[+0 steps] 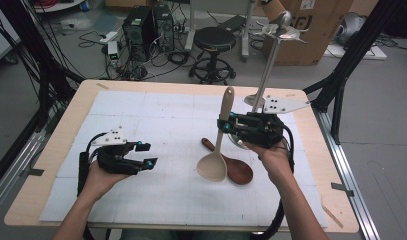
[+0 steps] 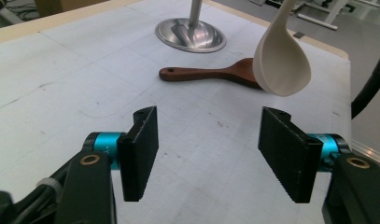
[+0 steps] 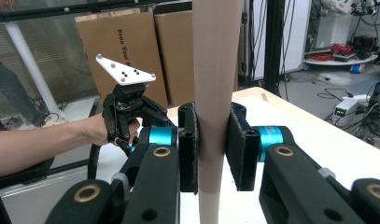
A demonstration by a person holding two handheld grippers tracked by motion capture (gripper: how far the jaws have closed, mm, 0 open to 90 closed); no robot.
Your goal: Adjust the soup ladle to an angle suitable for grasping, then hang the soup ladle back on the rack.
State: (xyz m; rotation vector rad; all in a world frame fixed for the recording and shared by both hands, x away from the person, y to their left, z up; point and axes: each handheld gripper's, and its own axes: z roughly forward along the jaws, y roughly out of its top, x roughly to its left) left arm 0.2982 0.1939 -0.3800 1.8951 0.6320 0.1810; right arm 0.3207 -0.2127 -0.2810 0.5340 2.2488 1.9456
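Right gripper (image 1: 225, 125) is clamping the pale wooden spoon (image 1: 214, 162) above the dark wooden spoon (image 1: 234, 166); metal stand (image 1: 267, 67) standing behind it. Left gripper (image 1: 145, 154) is gaping, nothing between.

- Two spoons were on hand: one pale wooden spoon (image 1: 217, 150) held off the table, and one dark brown wooden spoon (image 1: 233, 165) lying flat on the white mat (image 1: 141, 115).
- Two handheld grippers were in play, a left gripper (image 1: 143, 155) and a right gripper (image 1: 226, 124), one in each of the person's two hands.
- One metal stand (image 1: 267, 70) with a round base stood at the far side of the one table (image 1: 311, 130).
- One black stool (image 1: 213, 50) stood on the floor beyond.
- Two cardboard boxes (image 3: 131, 56) stood side by side in the right gripper view.
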